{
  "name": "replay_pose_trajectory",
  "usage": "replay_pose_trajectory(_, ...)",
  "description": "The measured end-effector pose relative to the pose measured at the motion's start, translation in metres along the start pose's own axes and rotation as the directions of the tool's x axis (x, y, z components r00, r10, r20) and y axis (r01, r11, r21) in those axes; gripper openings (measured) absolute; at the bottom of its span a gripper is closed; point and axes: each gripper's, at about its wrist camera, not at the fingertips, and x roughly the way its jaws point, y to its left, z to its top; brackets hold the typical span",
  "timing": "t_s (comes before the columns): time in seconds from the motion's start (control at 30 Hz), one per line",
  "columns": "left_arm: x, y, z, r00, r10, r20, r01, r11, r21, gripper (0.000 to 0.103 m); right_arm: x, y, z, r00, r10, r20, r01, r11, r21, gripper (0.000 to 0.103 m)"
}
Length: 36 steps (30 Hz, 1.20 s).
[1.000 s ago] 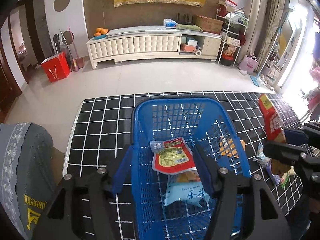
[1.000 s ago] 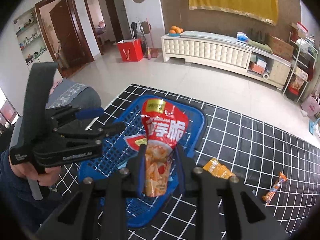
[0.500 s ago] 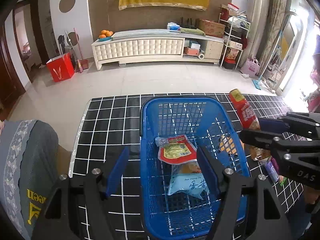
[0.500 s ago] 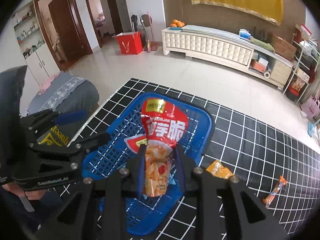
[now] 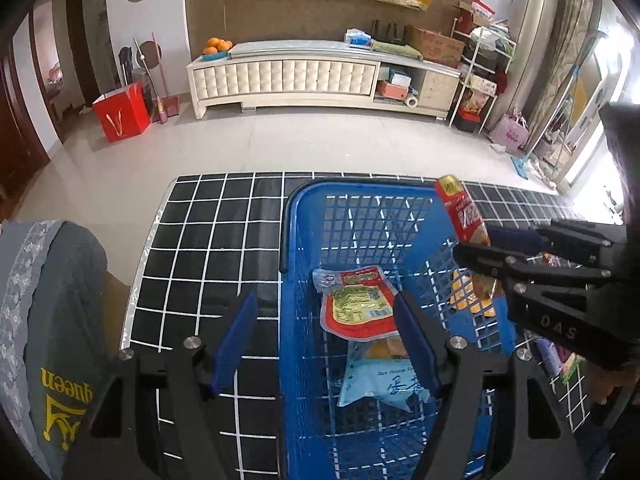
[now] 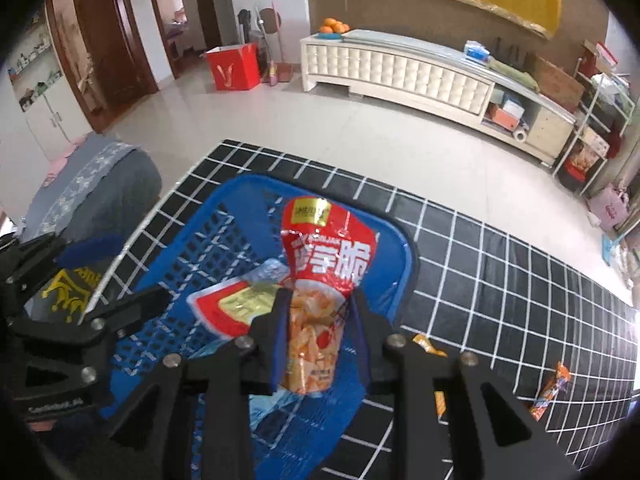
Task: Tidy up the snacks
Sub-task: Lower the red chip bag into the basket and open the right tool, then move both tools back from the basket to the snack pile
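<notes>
- The right gripper [image 6: 316,334] is clamped on the lower part of a red snack bag [image 6: 324,280], which stands upright between its fingers with a gold label at the top.
- That bag hangs over the blue plastic basket [image 6: 404,264]; in the left wrist view it shows edge-on [image 5: 460,212] above the basket's right wall [image 5: 290,280].
- The left gripper [image 5: 324,340] holds nothing, its blue-padded fingers [image 5: 236,336] set wide apart astride the basket's left wall.
- Inside the basket lie a red-and-green packet [image 5: 356,304] and, nearer the camera, a pale blue packet [image 5: 380,380] partly under it.
- The basket stands on a black mat with a white grid [image 5: 208,240].
- On the mat beside the basket lies an orange packet [image 6: 428,346], and well to the right a long orange wrapped snack [image 6: 550,392].
- A grey cushion with yellow lettering [image 5: 52,344] sits at the mat's left edge.
</notes>
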Motion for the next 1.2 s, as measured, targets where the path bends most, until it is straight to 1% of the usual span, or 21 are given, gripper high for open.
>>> replay_pose_trajectory(0.03,0.003,0.000,-0.001,1.000,0.008,-0.004,-0.008,1.000,0.002,0.068,0.003,-0.002,0.000,1.000,-0.010,0.004,0.010,1.000,0.000,0.041)
replay_pose_trajectory(0.07,0.005,0.001,-0.001,1.000,0.011,-0.008,-0.011,1.000,0.002,0.068,0.004,-0.003,0.000,1.000,-0.020,0.009,0.020,1.000,0.001,0.051)
replay_pose_trajectory(0.1,0.008,0.001,-0.002,1.000,0.012,-0.014,-0.012,1.000,-0.002,0.068,0.005,-0.005,-0.001,0.999,-0.046,0.020,0.046,0.999,0.009,0.056)
replay_pose_trajectory(0.13,0.009,0.002,-0.002,1.000,0.009,-0.015,-0.009,1.000,-0.008,0.068,0.005,-0.007,-0.002,0.998,-0.056,0.031,0.055,0.998,0.014,0.068)
replay_pose_trajectory(0.17,0.010,0.002,-0.004,1.000,0.006,-0.012,-0.007,1.000,-0.013,0.068,0.004,-0.010,-0.003,0.998,-0.057,0.037,0.057,0.998,0.017,0.077)
replay_pose_trajectory(0.2,0.009,0.002,-0.004,1.000,0.004,-0.009,-0.004,1.000,-0.014,0.068,0.004,-0.011,-0.005,0.998,-0.054,0.038,0.053,0.998,0.016,0.079)
replay_pose_trajectory(0.37,0.001,-0.006,-0.008,1.000,0.012,0.025,-0.012,1.000,0.005,0.068,-0.015,-0.017,-0.015,0.996,-0.056,0.068,0.056,0.998,0.004,0.081)
replay_pose_trajectory(0.43,-0.008,-0.011,-0.010,0.998,0.012,0.057,-0.013,1.000,0.009,0.068,-0.027,-0.019,-0.020,0.995,-0.054,0.084,0.054,0.999,0.009,0.081)
replay_pose_trajectory(0.53,-0.024,-0.021,-0.013,0.996,-0.007,0.093,0.005,1.000,0.021,0.068,-0.047,-0.018,-0.026,0.992,-0.050,0.112,0.049,0.999,0.006,0.081)
replay_pose_trajectory(0.63,-0.041,-0.035,-0.019,0.992,0.006,0.125,-0.013,0.999,0.049,0.068,-0.070,-0.015,-0.035,0.988,-0.054,0.143,0.055,0.998,-0.006,0.081)
replay_pose_trajectory(0.87,-0.085,-0.062,-0.037,0.977,-0.009,0.213,-0.007,0.997,0.073,0.068,-0.117,-0.009,-0.058,0.977,-0.064,0.202,0.067,0.998,-0.006,0.083)
replay_pose_trajectory(0.93,-0.095,-0.070,-0.043,0.972,-0.002,0.236,-0.015,0.997,0.074,0.068,-0.129,-0.009,-0.067,0.971,-0.085,0.222,0.087,0.996,-0.001,0.083)
replay_pose_trajectory(1.0,-0.100,-0.074,-0.049,0.970,-0.012,0.242,-0.006,0.997,0.075,0.068,-0.137,-0.011,-0.075,0.964,-0.107,0.242,0.105,0.994,0.019,0.086)
replay_pose_trajectory(1.03,-0.101,-0.076,-0.052,0.972,-0.022,0.236,0.005,0.997,0.076,0.068,-0.141,-0.013,-0.079,0.961,-0.113,0.252,0.109,0.994,0.030,0.089)
replay_pose_trajectory(1.1,-0.105,-0.078,-0.059,0.969,-0.036,0.243,0.019,0.997,0.070,0.068,-0.149,-0.016,-0.090,0.957,-0.113,0.268,0.103,0.993,0.049,0.092)
replay_pose_trajectory(1.2,-0.108,-0.083,-0.067,0.970,-0.047,0.239,0.032,0.997,0.068,0.068,-0.159,-0.021,-0.106,0.943,-0.142,0.302,0.129,0.990,0.064,0.097)
